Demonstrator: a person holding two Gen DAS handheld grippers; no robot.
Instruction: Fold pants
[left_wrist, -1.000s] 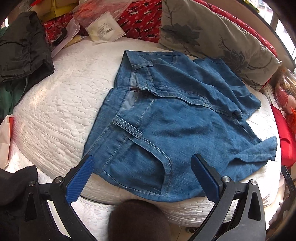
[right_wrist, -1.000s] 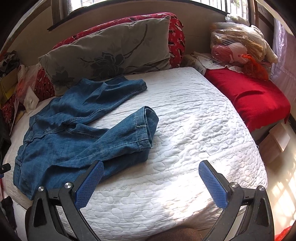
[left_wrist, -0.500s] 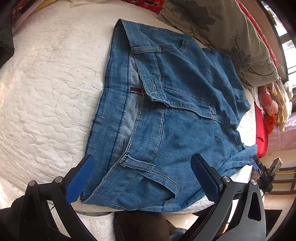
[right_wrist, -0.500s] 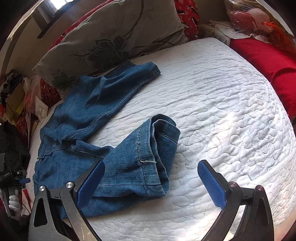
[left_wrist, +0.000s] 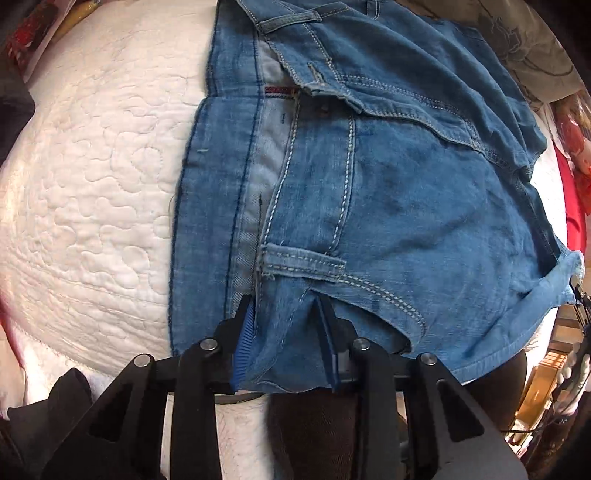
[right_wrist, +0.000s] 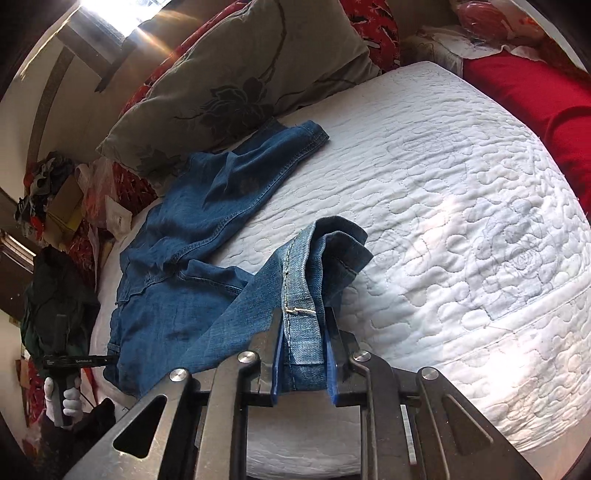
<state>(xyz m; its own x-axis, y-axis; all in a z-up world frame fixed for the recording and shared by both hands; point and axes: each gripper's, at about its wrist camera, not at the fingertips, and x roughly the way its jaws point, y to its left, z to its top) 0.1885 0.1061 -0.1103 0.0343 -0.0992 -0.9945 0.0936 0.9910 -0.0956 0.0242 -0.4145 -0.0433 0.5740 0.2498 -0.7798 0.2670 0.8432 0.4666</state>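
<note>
Both tools have come down since a second ago, when they hovered wide open. Now the left tool (left_wrist: 286, 325) pinches the waistband corner of the jeans (left_wrist: 388, 192), beside a belt loop (left_wrist: 303, 260), and the right tool (right_wrist: 301, 354) is closed on the bunched hem of the near leg (right_wrist: 317, 258). Lying on the white quilted bed (right_wrist: 461, 206), the jeans run lengthwise from waistband to hems, the far leg (right_wrist: 258, 166) reaching toward a grey flowered pillow (right_wrist: 236, 85). Red bedding (right_wrist: 535, 88) sits to one side.
</note>
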